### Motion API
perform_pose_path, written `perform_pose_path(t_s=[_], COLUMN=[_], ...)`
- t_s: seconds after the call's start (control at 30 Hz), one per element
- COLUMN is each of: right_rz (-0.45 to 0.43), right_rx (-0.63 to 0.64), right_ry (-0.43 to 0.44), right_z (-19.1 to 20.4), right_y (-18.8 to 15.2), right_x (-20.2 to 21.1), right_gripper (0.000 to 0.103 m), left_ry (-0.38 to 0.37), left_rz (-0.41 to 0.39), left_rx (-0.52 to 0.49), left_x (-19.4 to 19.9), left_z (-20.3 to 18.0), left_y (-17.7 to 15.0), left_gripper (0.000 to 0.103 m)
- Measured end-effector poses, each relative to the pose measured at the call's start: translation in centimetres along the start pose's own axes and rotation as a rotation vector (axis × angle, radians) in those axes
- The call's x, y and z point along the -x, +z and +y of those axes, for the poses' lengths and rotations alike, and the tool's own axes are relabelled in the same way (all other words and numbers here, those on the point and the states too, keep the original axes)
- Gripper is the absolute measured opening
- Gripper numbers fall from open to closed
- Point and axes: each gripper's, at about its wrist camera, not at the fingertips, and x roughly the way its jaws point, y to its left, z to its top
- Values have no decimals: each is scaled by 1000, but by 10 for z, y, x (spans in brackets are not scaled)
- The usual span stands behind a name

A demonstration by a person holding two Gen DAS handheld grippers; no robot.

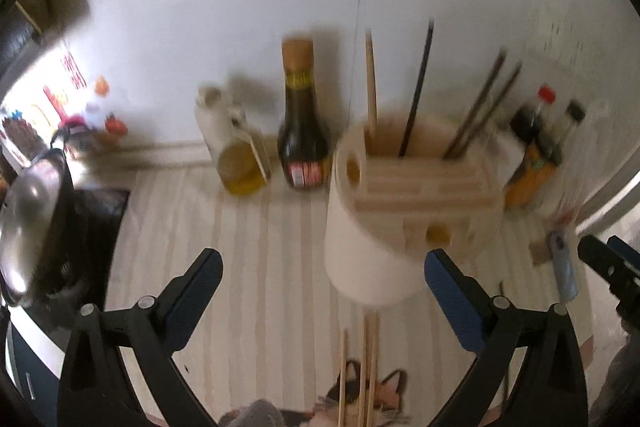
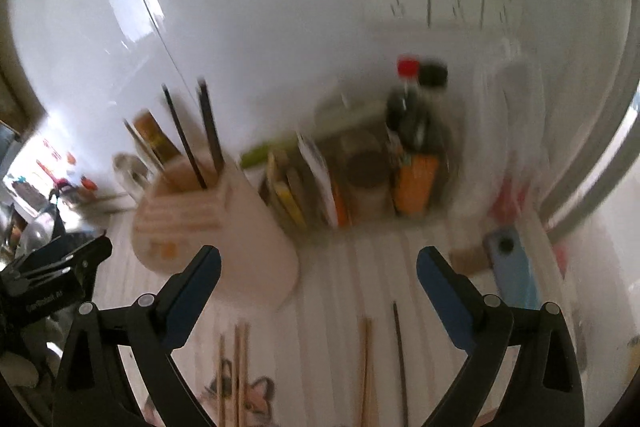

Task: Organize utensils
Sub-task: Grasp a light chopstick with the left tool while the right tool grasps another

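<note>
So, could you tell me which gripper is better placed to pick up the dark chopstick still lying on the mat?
The right gripper. Its open jaws face the dark chopstick lying just ahead, while the left gripper is lined up over the light wooden chopsticks instead.

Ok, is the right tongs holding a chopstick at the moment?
No, the right tongs stand wide open with nothing between them, while the dark chopstick and the wooden chopstick lie loose on the mat.

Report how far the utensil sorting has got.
Done: several chopsticks stand in the wooden holder. In hand: nothing; the left gripper and right gripper are both open and empty. Left: loose chopsticks on the mat, in front of the holder.
</note>
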Motion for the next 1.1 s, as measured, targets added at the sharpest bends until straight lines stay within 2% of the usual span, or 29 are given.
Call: perform_pose_path(t_s=[0.23,0.27,0.3,0.37,0.47,0.6,0.67,0.73,0.77,0.93,1.1], right_rz=[128,142,174,238,321,423,462,493,509,566,541], right_rx=[-64,-72,-88,-114,-145,-157,-164,-158,-160,-121,-31], right_ry=[-23,-23,-18,-9,2,-9,-15,-18,-14,-8,-55], right_z=[-27,-31,-39,-50,-65,-79,-85,-90,-92,-91,-80], right_y=[-39,-43,-50,-63,-85,-114,-127,-136,-142,-160,-165], right_x=[-34,-38,-46,-61,-82,-109,-120,-128,-133,-147,-146], right_gripper=[97,89,75,60,49,45,43,43,42,36,23], left_ry=[26,34,36,50,70,76,56,33,30,27,38], left_rz=[120,139,155,190,240,310,354,390,405,418,417], left_rx=[-18,-23,-24,-25,-22,-12,0,10,11,1,-4], left_x=[-36,-41,-45,-55,-69,-90,-100,-109,-113,-115,-117], left_z=[-10,-11,-11,-12,-11,-8,-6,-4,-3,-7,-9], left_y=[-40,-44,-47,-57,-69,-90,-100,-107,-111,-124,-127], left_gripper=[103,103,103,103,103,101,95,81,80,79,79])
